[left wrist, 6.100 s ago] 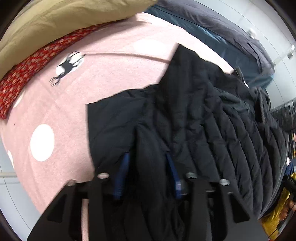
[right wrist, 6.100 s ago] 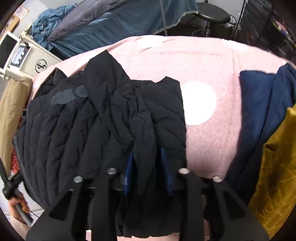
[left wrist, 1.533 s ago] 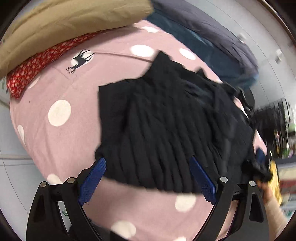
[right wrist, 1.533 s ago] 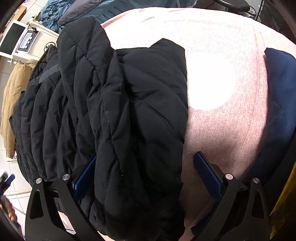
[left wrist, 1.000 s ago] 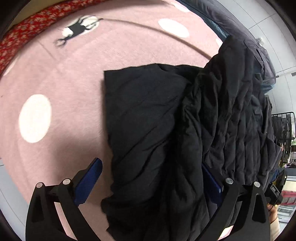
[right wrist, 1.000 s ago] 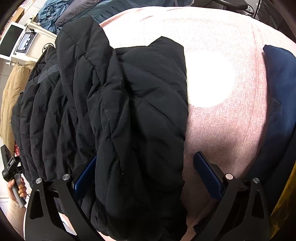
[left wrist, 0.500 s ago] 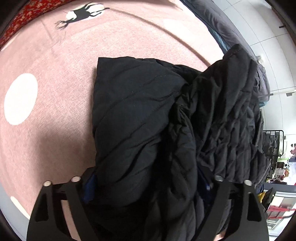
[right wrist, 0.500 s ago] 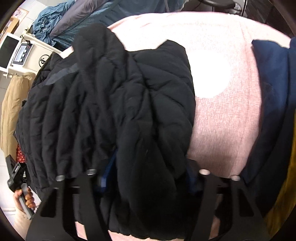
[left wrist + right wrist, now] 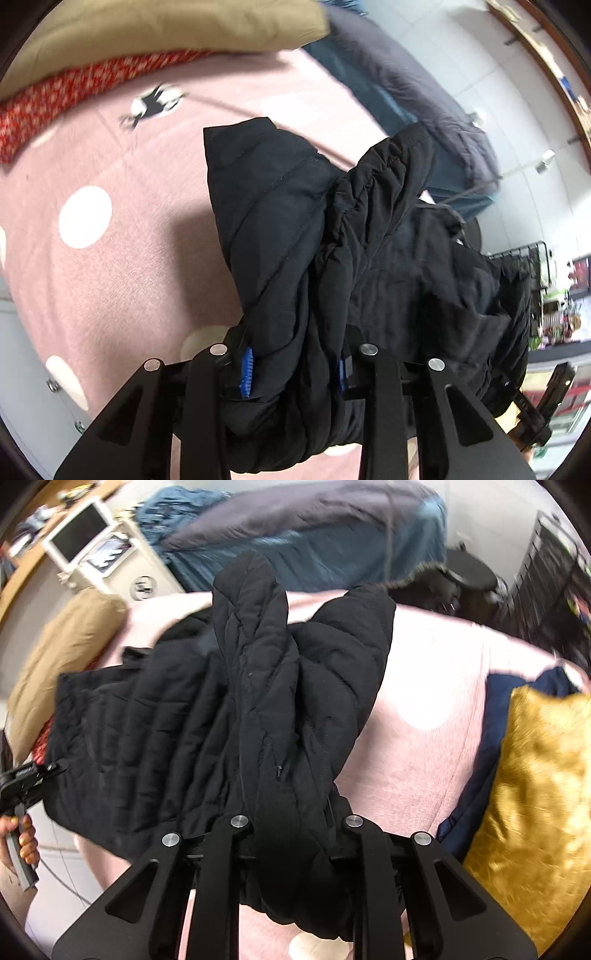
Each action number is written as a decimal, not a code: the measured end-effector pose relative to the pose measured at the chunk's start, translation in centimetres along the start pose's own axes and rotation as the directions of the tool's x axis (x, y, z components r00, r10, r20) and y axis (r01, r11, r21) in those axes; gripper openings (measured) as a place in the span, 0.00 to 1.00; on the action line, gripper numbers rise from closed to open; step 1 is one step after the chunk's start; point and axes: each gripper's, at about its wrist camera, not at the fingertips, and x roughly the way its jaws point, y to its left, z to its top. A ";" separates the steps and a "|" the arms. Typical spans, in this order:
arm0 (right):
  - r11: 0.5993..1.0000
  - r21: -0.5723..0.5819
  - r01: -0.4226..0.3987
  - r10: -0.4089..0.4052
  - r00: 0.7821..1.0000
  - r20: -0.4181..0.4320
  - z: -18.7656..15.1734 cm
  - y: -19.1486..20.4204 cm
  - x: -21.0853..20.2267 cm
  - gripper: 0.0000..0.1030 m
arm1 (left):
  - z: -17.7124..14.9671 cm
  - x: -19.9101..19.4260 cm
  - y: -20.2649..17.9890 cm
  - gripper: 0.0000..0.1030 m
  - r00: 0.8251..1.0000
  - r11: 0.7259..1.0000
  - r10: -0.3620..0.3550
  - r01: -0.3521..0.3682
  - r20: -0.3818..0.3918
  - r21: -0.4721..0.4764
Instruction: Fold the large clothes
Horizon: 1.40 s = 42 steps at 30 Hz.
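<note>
Both the left gripper (image 9: 293, 373) and right gripper (image 9: 291, 834) pinch bunched edges of the black quilted puffer jacket (image 9: 258, 709), which hangs ahead of the fingers over the pink polka-dot bed (image 9: 110, 258). The fold is mid-lift (judged); next, carry the edge across and lay it flat.

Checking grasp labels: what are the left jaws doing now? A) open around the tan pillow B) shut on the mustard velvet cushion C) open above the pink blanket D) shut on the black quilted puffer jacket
D: the left gripper is clamped on a bunched fold of the black quilted puffer jacket, blue pads pressed into the fabric.
</note>
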 end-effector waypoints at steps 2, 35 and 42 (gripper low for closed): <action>0.999 -0.038 -0.017 0.018 1.000 0.018 0.3 1.1 -1.9 0.16 | 0.2 -0.9 -1.3 0.27 1.000 1.000 -0.005 0.005 0.009 0.018; 0.699 0.706 0.115 -0.494 0.792 0.359 -17.1 -36.1 -38.7 0.13 | -17.9 4.1 -45.6 0.24 0.836 0.628 -0.386 0.547 -0.389 0.554; 0.497 0.865 -0.069 -0.477 0.811 0.338 -24.8 -44.6 -33.2 0.17 | -18.8 10.2 -46.9 0.31 0.921 0.641 -0.199 0.381 -0.335 0.666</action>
